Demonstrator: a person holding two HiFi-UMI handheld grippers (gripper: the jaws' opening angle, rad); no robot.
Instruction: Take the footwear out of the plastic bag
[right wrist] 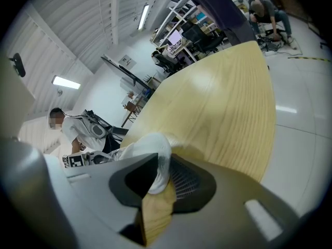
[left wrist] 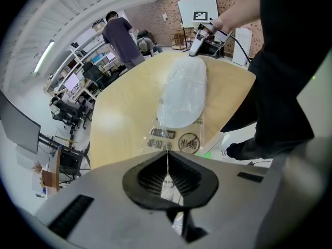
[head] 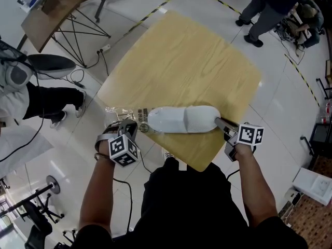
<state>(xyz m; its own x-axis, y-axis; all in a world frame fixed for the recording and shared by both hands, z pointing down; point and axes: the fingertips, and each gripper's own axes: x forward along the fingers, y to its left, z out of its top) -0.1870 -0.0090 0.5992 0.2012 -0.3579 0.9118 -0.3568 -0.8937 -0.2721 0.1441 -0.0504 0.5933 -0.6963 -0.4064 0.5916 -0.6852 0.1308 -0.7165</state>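
gripper work is only starting, i'm judging: on the bench (head: 181, 61) the white footwear (head: 181, 119) is lying by the near edge, seemingly still inside the plastic bag (left wrist: 171, 139). my right gripper (right wrist: 158, 178) is pinching one end of it, and my left gripper (left wrist: 167, 165) is pressing together on the bag's printed end. pulling it free is still remaining.

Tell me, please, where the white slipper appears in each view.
Head view: white slipper low centre, on the wooden table's near edge.
Left gripper view: white slipper upper centre, inside the plastic bag.
Right gripper view: white slipper lower left, its end between the jaws.
Shared landmark: the wooden table.
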